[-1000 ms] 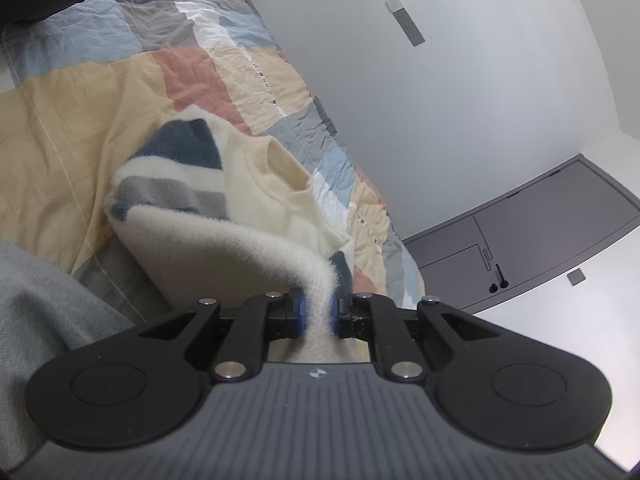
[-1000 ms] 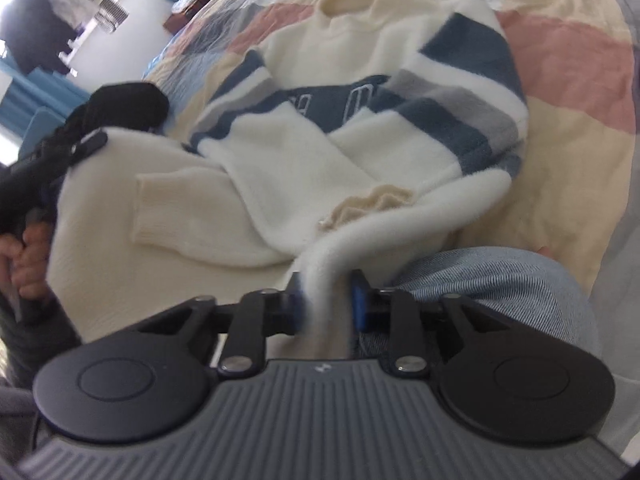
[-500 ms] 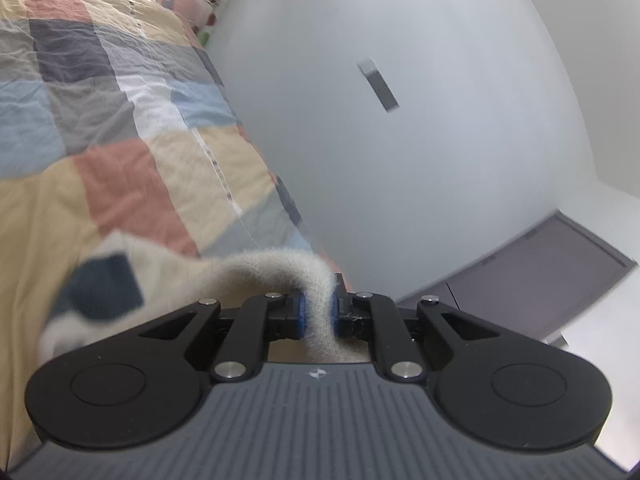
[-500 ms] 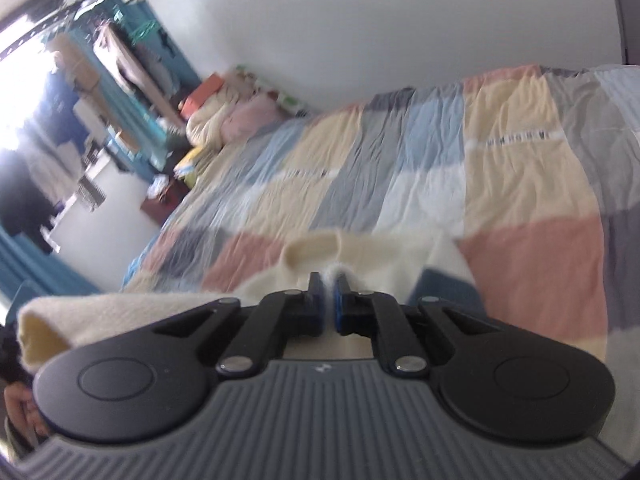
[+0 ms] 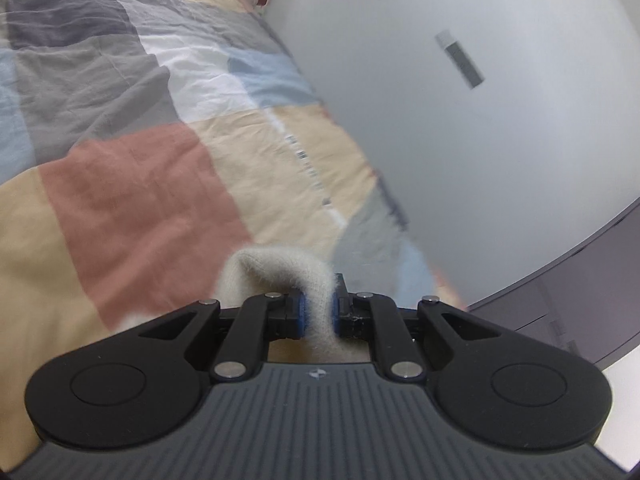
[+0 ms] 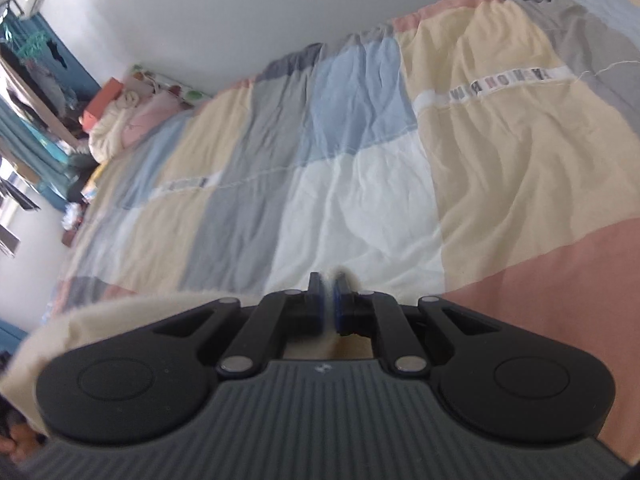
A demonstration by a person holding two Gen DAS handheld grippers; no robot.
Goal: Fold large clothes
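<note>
Sweater: cream knit, soft, limp, fairly light; near end of the bed.
Left gripper: fingers clamped on a thick fold.
Right gripper: fingers clamped on thin edge.
Hold: hem corners.

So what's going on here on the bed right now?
A person is folding a cream sweater on a patchwork quilt, with a handheld gripper in each hand. The left gripper is shut on a thick fold of the knit. The right gripper is pinched shut on a thin bit of the same sweater, which trails off to its left. Most of the sweater is out of sight below both cameras.
</note>
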